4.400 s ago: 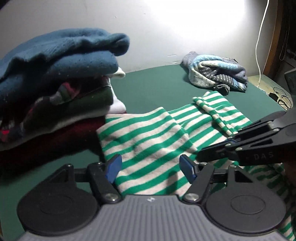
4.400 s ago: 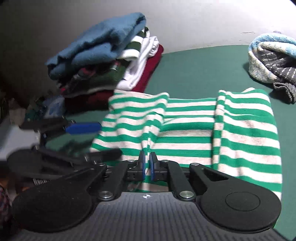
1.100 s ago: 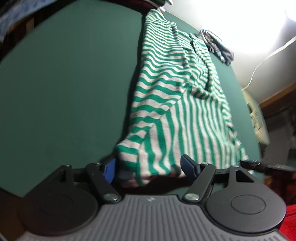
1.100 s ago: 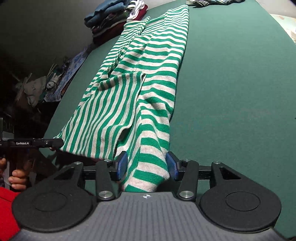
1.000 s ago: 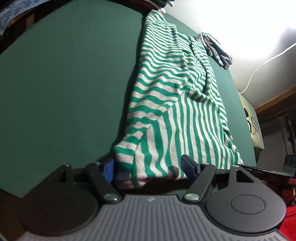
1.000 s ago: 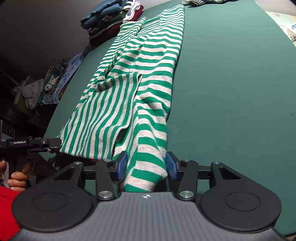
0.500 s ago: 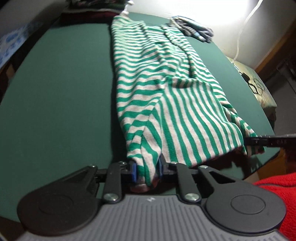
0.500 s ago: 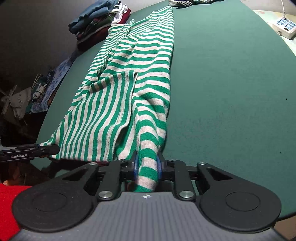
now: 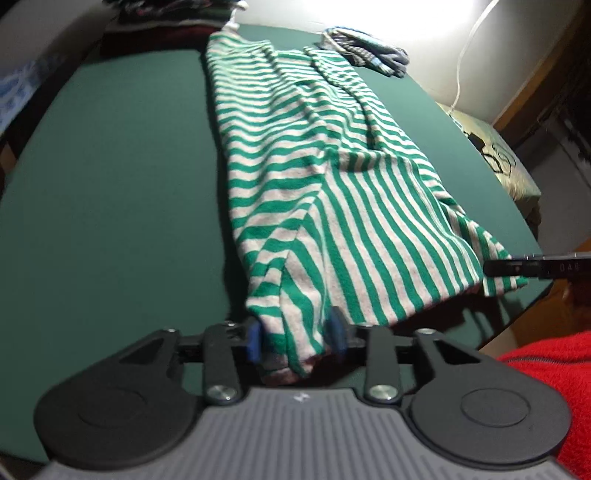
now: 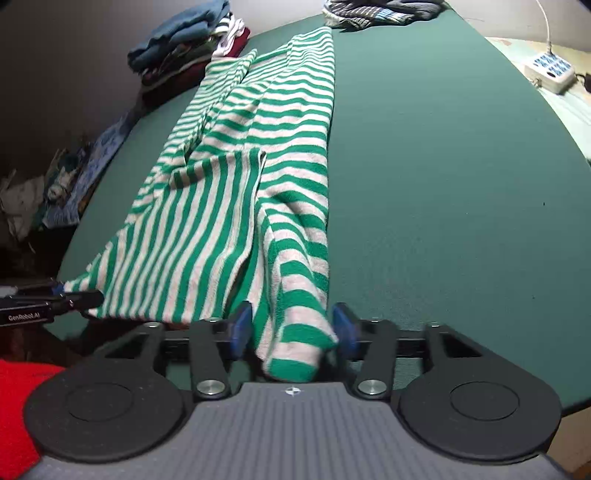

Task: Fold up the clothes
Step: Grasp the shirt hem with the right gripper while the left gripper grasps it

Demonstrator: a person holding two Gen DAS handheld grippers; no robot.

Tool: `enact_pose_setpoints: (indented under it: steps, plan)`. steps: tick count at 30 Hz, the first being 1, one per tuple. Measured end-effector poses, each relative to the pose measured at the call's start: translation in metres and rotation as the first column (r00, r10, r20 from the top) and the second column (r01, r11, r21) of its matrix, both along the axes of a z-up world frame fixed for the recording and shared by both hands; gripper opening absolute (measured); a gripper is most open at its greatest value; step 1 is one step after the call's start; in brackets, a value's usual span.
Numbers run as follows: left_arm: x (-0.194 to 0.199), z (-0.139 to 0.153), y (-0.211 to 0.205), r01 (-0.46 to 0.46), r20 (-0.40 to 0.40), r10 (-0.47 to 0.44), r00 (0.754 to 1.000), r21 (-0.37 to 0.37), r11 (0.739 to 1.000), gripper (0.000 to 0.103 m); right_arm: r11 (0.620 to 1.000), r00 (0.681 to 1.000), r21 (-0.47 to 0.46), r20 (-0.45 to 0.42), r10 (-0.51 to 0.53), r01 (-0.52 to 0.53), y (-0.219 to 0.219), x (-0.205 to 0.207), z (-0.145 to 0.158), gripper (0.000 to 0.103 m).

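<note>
While both jaws have just been opening, half-wide, around shirt hem corners, left gripper, right gripper: hem may be dropped off table edge, unfolded.

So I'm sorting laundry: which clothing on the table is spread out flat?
The green-striped garment, running lengthwise down the table; the folded stack and the grey-blue bundle sit bunched at the far end.

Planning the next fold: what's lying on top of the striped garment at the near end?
A folded-over panel of the striped garment itself, stripes running lengthwise, lies on its near half. No other item rests on it. What is beneath that panel is covered.
</note>
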State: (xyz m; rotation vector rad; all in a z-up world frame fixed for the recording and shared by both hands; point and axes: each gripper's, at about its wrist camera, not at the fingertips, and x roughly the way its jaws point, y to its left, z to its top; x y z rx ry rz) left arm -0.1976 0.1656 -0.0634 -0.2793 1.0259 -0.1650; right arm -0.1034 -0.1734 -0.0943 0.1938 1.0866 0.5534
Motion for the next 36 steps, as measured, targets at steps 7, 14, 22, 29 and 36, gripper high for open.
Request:
enact_pose_setpoints:
  steps: [7, 14, 22, 29, 36]
  plan:
    - [0.011, -0.012, -0.012, 0.059, -0.006, -0.059, 0.998, 0.012, 0.998, 0.036, 0.998, 0.999, 0.057, -0.037, -0.03, 0.032, 0.005, 0.005, -0.01, 0.045]
    - [0.008, -0.001, -0.018, 0.053, 0.015, -0.054, 0.998, 0.051, 0.997, 0.015, 0.995, 0.994, 0.078, -0.087, -0.059, 0.065, -0.003, 0.013, -0.011, 0.015]
    - [0.01, 0.034, -0.01, -0.013, 0.095, 0.012, 0.995, 0.006, 1.0, 0.014, 0.975, 0.992, 0.212, -0.12, -0.044, 0.069, -0.021, 0.025, 0.011, 0.015]
    - [0.016, 0.047, -0.011, -0.043, 0.124, 0.043, 0.991, -0.004, 0.999, 0.014, 0.968, 0.995, 0.247, -0.095, -0.019, 0.042, -0.026, 0.034, 0.026, 0.015]
    - [0.021, 0.052, -0.005, -0.097, 0.126, 0.101, 0.987, -0.04, 0.994, 0.014, 0.962, 0.995, 0.269, -0.103, -0.013, 0.04, -0.027, 0.038, 0.026, 0.015]
